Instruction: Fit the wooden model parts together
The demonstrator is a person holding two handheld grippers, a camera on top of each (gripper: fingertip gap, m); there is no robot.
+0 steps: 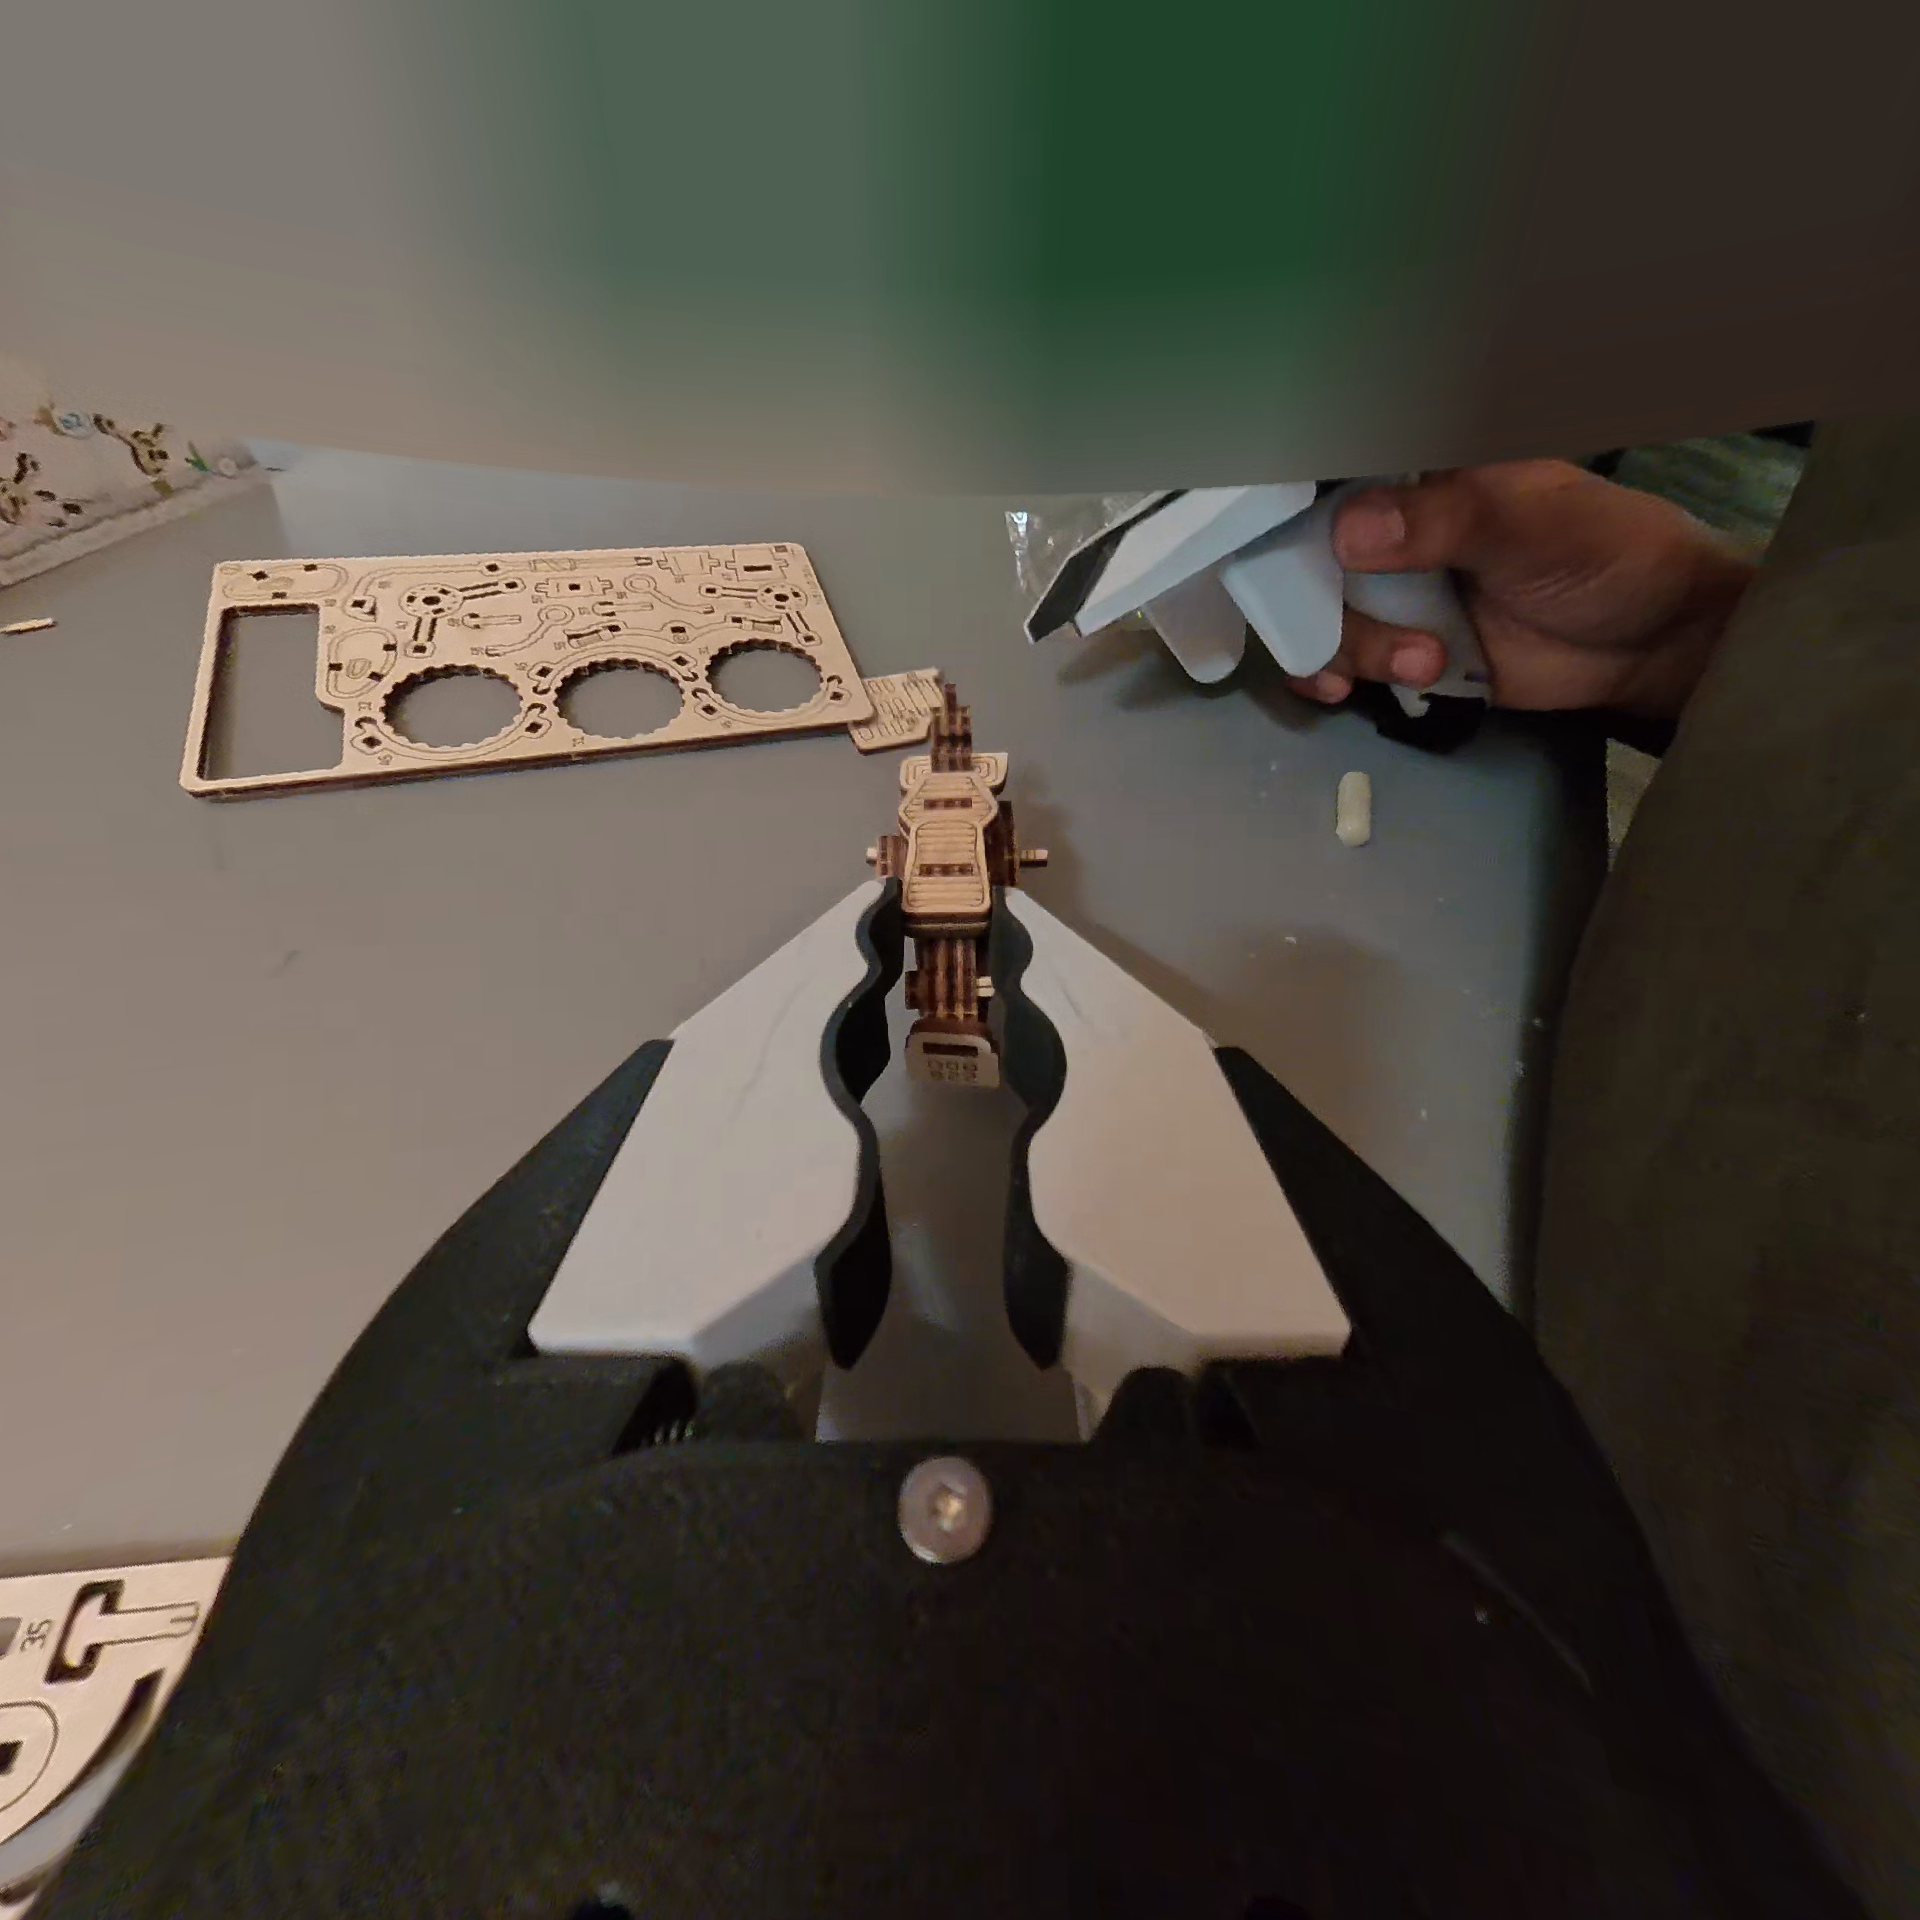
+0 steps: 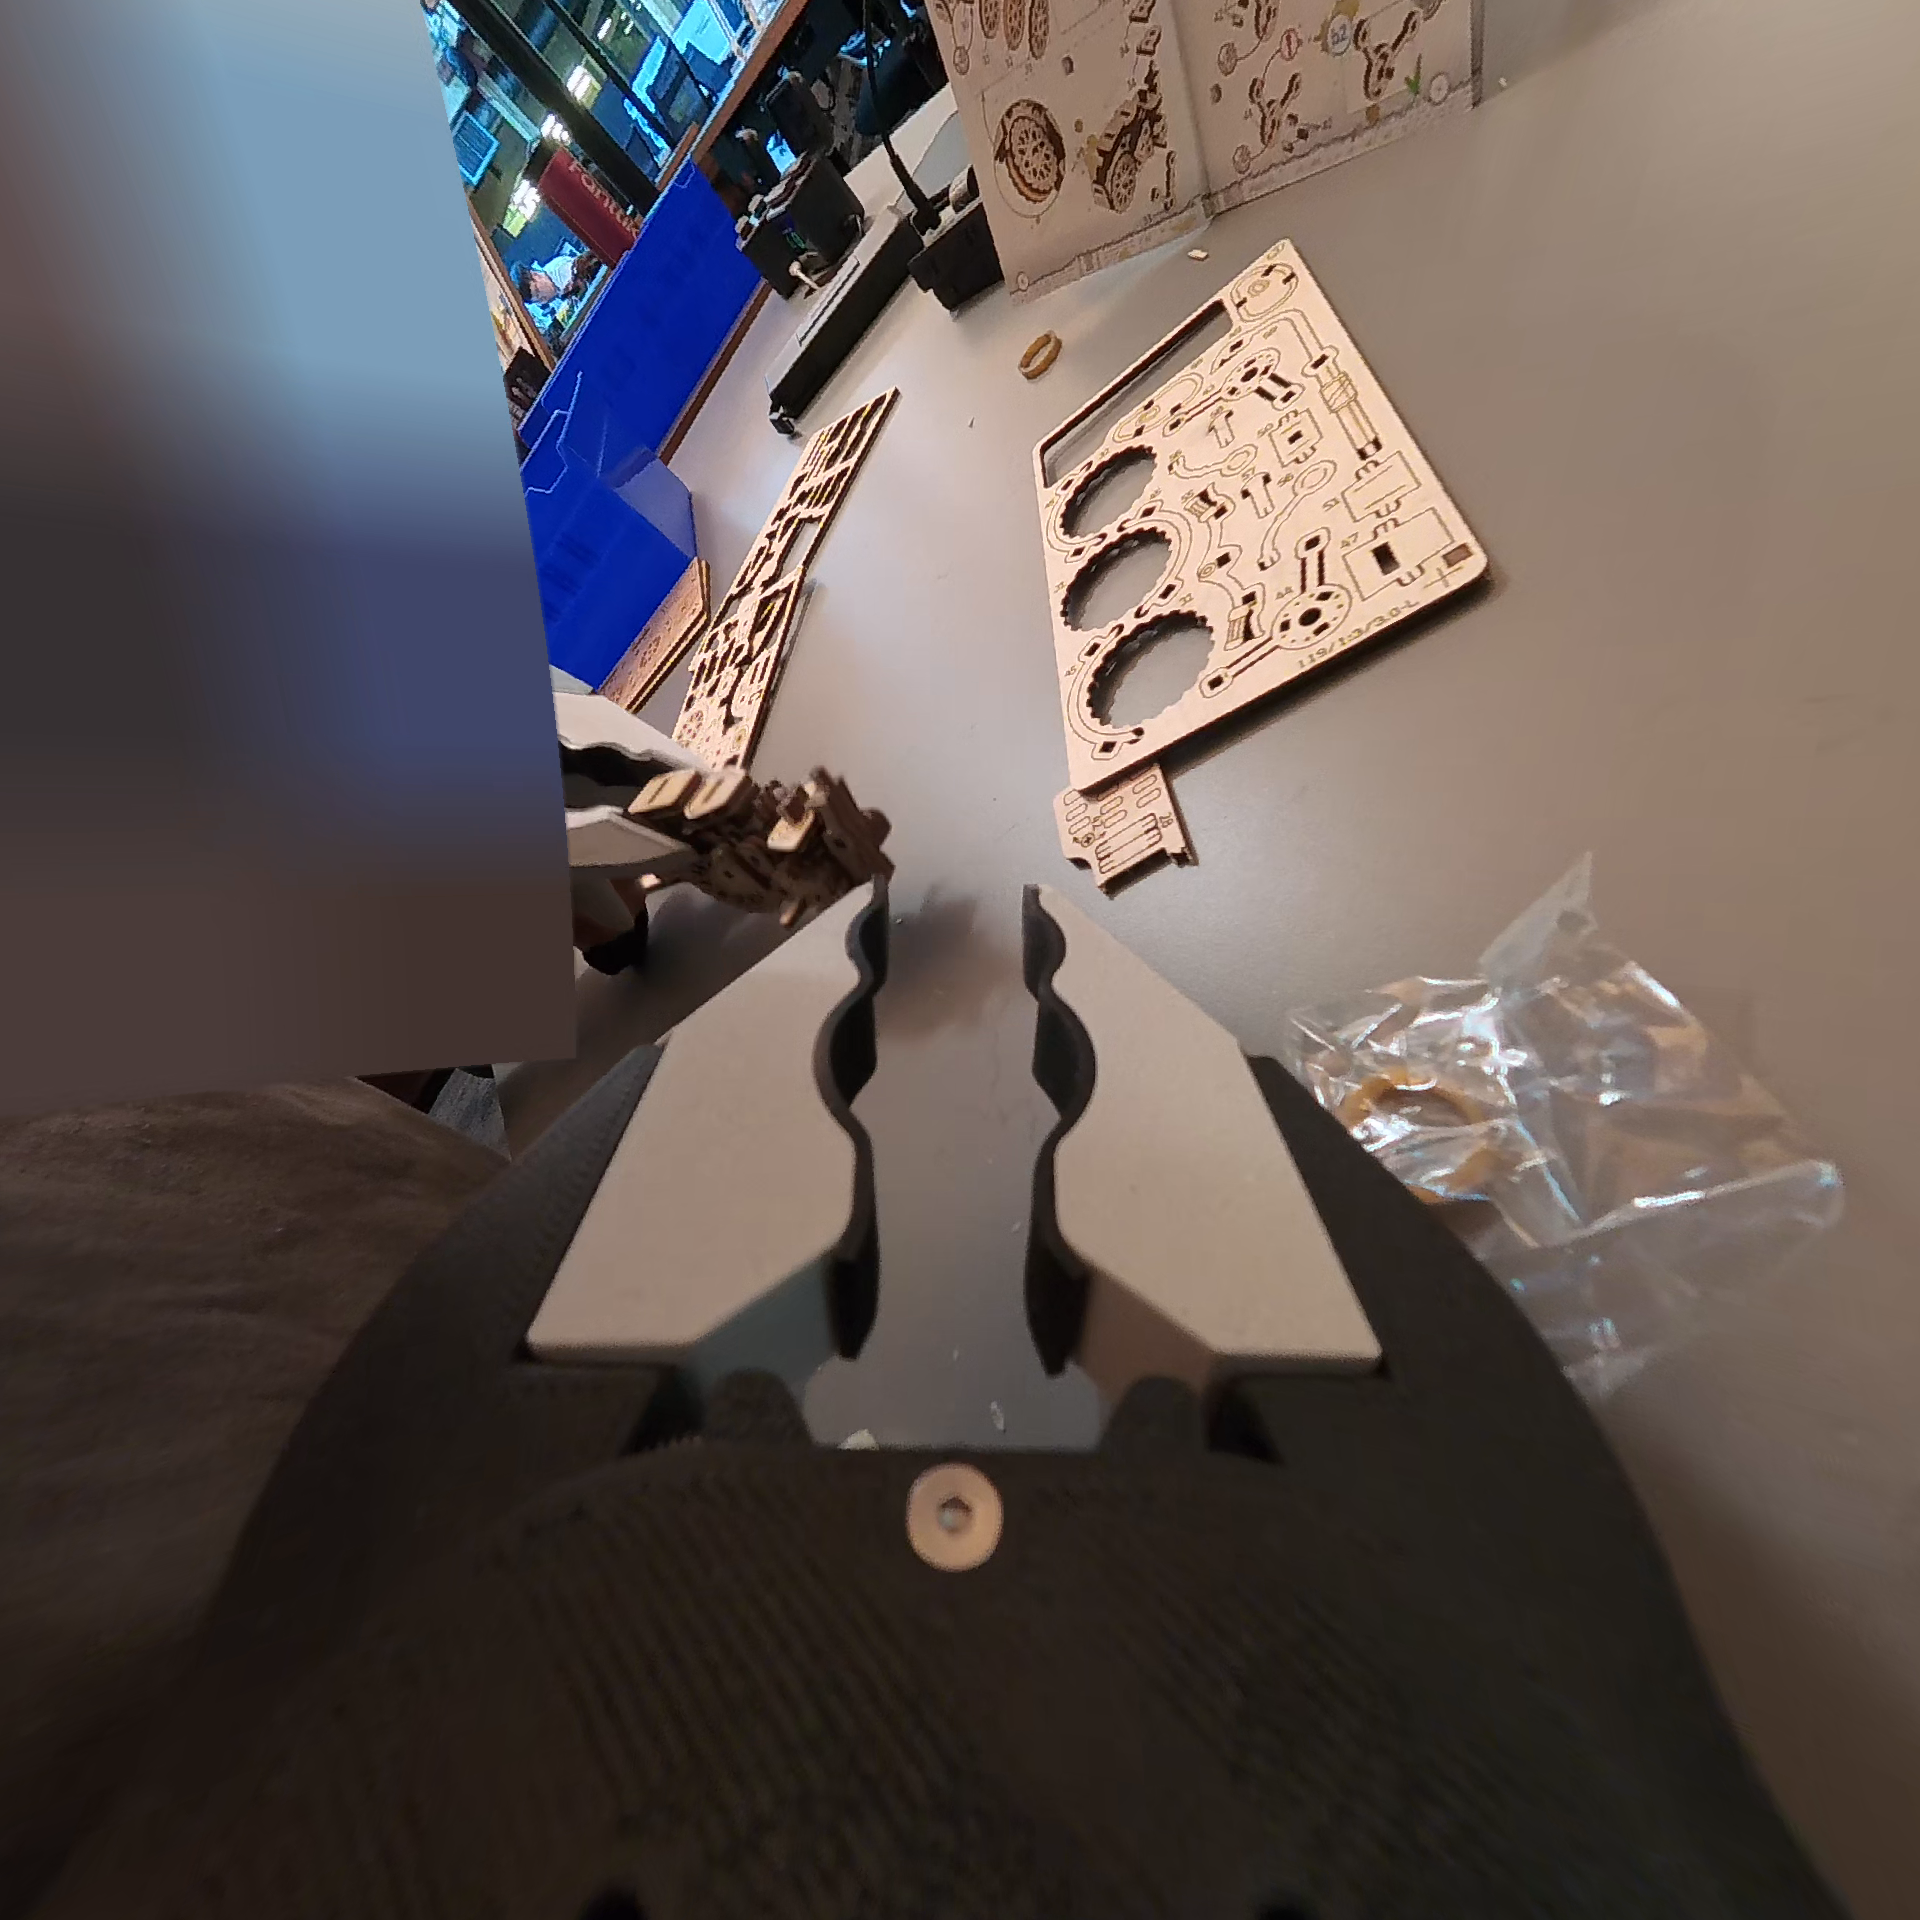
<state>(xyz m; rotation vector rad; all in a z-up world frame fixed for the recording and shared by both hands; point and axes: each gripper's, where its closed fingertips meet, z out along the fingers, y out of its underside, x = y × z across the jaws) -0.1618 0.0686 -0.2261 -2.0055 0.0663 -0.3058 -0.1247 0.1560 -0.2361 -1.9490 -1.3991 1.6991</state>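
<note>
Clamped between the black wavy pads of the left gripper (image 1: 940, 935) is the partly built wooden model (image 1: 945, 862), which is held just above the grey table (image 1: 416, 1039) with its long axis running forward along the fingers; small pegs are seen sticking out on both of its sides. Beyond the model, and to its left in the left wrist view, a laser-cut wooden sheet (image 1: 520, 665) is laid flat on the table, with three toothed round holes and one long rectangular opening already emptied. A small cut piece (image 1: 902, 712) is seen lying at that sheet's near corner, just past the model's far tip. To the right of the model, the right gripper (image 1: 1153, 582) is gripped by a hand (image 1: 1538, 592), well apart from the model, and a pale oblong scrap (image 1: 1353, 808) is seen on the table below it. In the right wrist view, the right gripper (image 2: 954, 896) is shown with its jaws spread and nothing between them; the model (image 2: 769, 836) is seen just to the left of its fingertips. A clear plastic bag (image 2: 1548, 1112) of small parts is placed right of the model, a second wooden sheet (image 2: 784, 582) beyond it, and an open instruction booklet (image 2: 1195, 125) farther off still.
</note>
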